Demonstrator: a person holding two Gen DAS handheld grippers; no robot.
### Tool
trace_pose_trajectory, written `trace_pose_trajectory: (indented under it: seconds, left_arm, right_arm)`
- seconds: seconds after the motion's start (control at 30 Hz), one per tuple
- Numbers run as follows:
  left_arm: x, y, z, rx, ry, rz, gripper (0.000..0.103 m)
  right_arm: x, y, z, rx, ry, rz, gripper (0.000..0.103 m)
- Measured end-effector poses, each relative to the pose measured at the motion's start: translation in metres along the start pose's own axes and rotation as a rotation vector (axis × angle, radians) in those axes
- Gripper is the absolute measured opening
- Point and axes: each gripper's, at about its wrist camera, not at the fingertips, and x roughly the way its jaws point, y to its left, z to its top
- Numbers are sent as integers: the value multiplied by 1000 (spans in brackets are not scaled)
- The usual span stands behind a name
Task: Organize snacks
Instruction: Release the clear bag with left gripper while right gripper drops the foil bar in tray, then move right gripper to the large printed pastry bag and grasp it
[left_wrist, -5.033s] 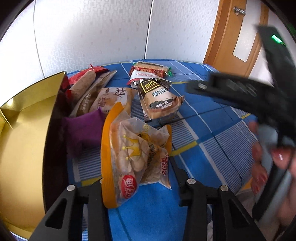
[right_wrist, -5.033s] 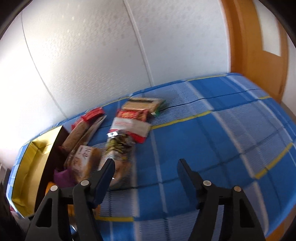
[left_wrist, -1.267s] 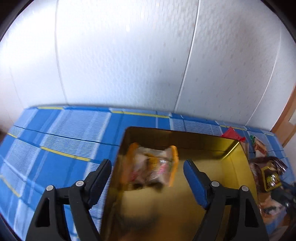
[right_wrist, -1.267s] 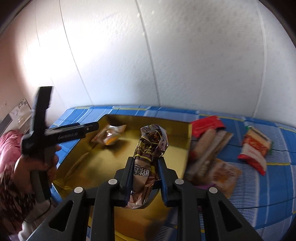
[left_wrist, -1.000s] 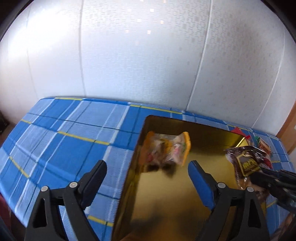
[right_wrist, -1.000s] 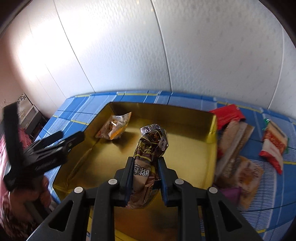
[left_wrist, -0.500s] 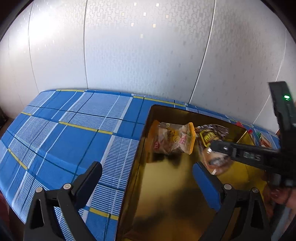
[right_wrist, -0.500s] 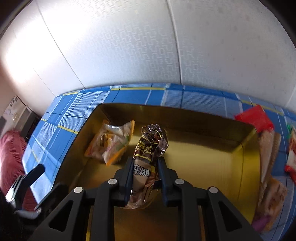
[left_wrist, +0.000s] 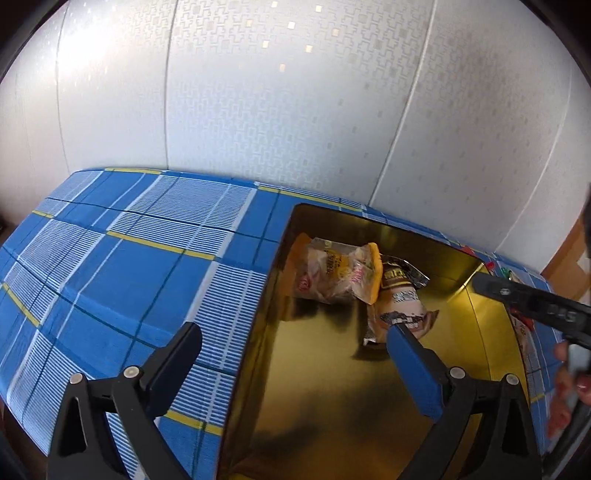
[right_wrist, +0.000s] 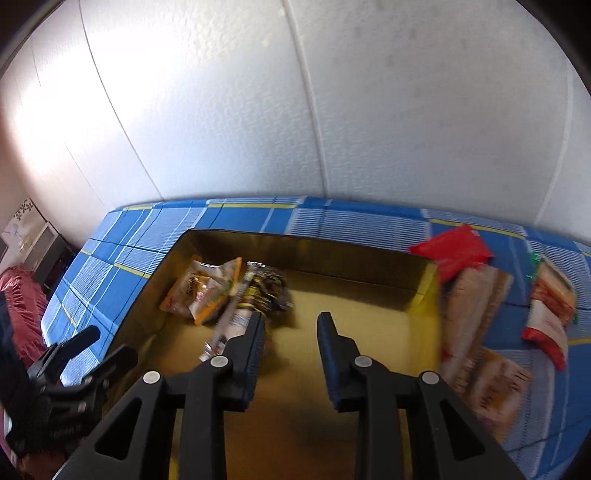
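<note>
You are holding two black two-finger grippers, and both are standing spread with nothing between the fingers. Your right gripper (right_wrist: 290, 332) is hovering over the gold rectangular tin box (right_wrist: 369, 332), its blue-padded fingers parted. Your left gripper (left_wrist: 291, 350) is straddling the box's left wall, one finger over the blue plaid tablecloth (left_wrist: 110, 266) and the other over the gold floor.

Two snack packets are lying inside the box. From the right wrist, the dark brown-and-silver wrapped snack bar (right_wrist: 255, 299) is lying just ahead of your right gripper at about 11 o'clock, its lower end partly hidden behind the left finger and blurred. The orange-edged clear bag of puffed snacks (right_wrist: 201, 291) is touching it at 10 o'clock, close to the far left corner. From the left wrist the same pair are sitting at 12 to 1 o'clock, the bar's lower end tucked behind your right-hand finger.

Outside the box, at 2 to 3 o'clock of the right gripper, you are seeing roughly five more packets on the cloth: a red foil packet (right_wrist: 456, 251), two long tan wrapped pieces (right_wrist: 472, 299), a blurred brown-printed bag (right_wrist: 495, 384) and a red-and-white packet (right_wrist: 550, 314). Motion blur is making their exact count and labels hard to read.
</note>
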Motion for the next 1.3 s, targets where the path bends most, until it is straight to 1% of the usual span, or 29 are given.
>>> trace_pose_trajectory:
  seconds: [0.1, 0.2, 0.33, 0.4, 0.5, 0.57, 0.67, 0.73, 0.77, 0.83, 0.87, 0.9, 1.0, 1.1, 1.17, 1.23, 1.3]
  left_arm:
    - [-1, -4, -2, 12, 0, -12, 101]
    - [-4, -9, -5, 24, -9, -20, 102]
    - [-7, -18, -12, 54, -11, 0, 102]
    - [-10, -23, -15, 68, -8, 9, 102]
    - [-15, -28, -20, 70, 6, 7, 102]
    - [-20, -33, -24, 58, 23, -1, 102]
    - [-27, -37, -26, 28, 26, -20, 102]
    - [-32, -42, -27, 23, 25, -28, 102]
    - [-35, -46, -28, 29, 23, -28, 102]
    - [-38, -53, -31, 44, 25, -21, 102]
    - [-40, -55, -32, 52, 27, -19, 102]
    - [-41, -57, -33, 57, 27, -19, 102]
    - [-45, -66, -38, 75, 35, -21, 102]
    - [-48, -75, -42, 102, 34, -27, 102]
    - [-51, -85, -44, 132, 31, -29, 102]
    - [-53, -94, -46, 162, 26, -27, 102]
    - [-53, -102, -48, 181, 31, -32, 102]
  right_arm:
    - [-19, -14, -7, 9, -26, -36, 30]
    - [-38, -37, -17, 53, -42, -72, 30]
    - [-56, -85, -44, 144, -41, -133, 30]
    - [-59, -107, -58, 193, -34, -167, 31]
    - [-59, -136, -76, 274, -1, -209, 34]
    - [-53, -147, -79, 310, 20, -214, 37]
    - [-45, -153, -75, 323, 24, -215, 39]
    - [-38, -154, -70, 331, 30, -206, 40]
    - [-34, -152, -65, 334, 35, -210, 41]
    - [-25, -149, -60, 329, 54, -222, 50]
    - [-19, -148, -57, 328, 63, -230, 56]
    - [-17, -147, -57, 328, 66, -237, 60]
    - [-6, -144, -54, 326, 79, -263, 65]
    - [2, -144, -55, 306, 99, -287, 66]
    - [1, -146, -57, 288, 92, -282, 66]
    - [1, -147, -59, 245, 96, -266, 66]
    - [0, -148, -60, 203, 101, -264, 63]
